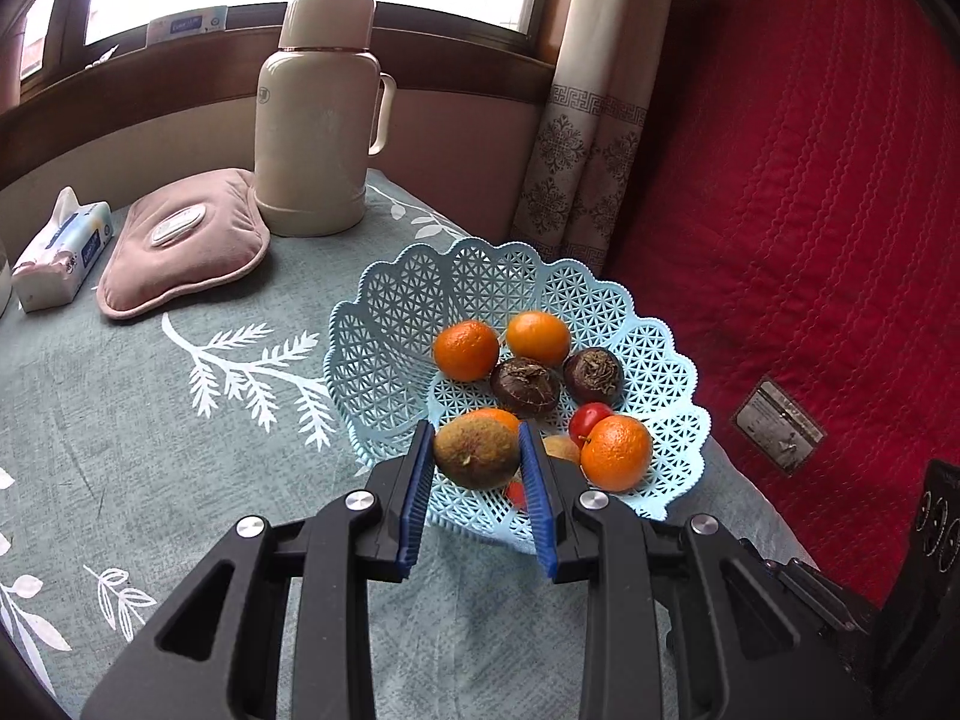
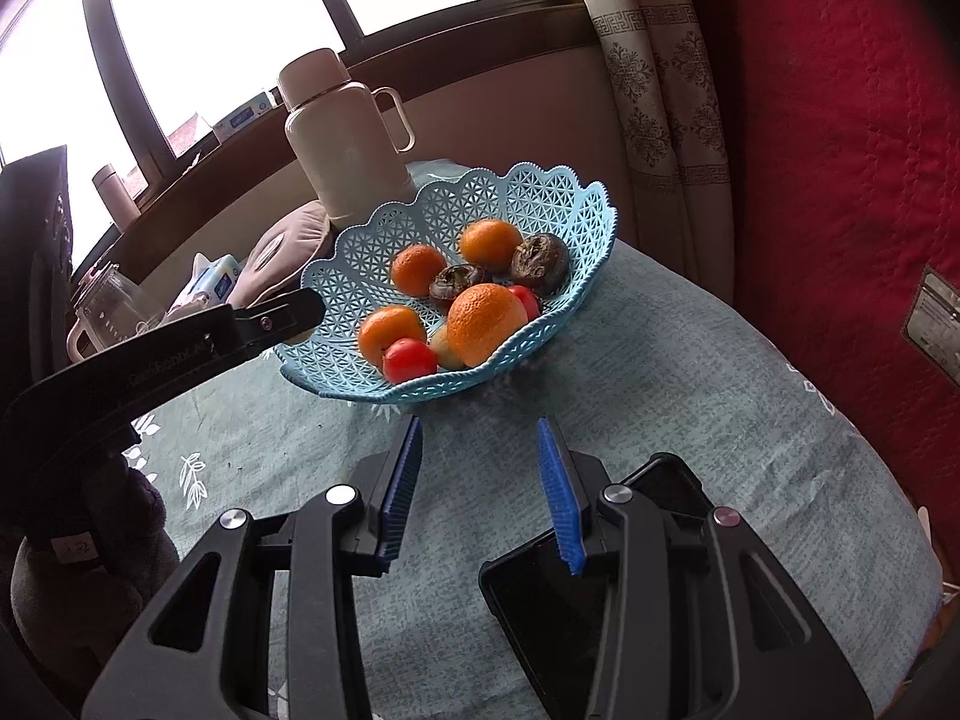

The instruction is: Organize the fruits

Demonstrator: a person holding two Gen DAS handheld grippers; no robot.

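A light blue lattice basket stands on the table's right side. It holds several oranges, two dark brown round fruits and small red fruits. My left gripper is shut on a brown-green kiwi, held over the basket's near rim. In the right wrist view the left gripper reaches to the basket's left edge and the kiwi is hidden. My right gripper stands open over the cloth in front of the basket, with nothing between its pads.
A cream thermos, a pink padded pouch and a tissue pack stand behind on the green leaf-print cloth. A glass jug is at the left. A black flat device lies under the right gripper. A red quilt borders the right.
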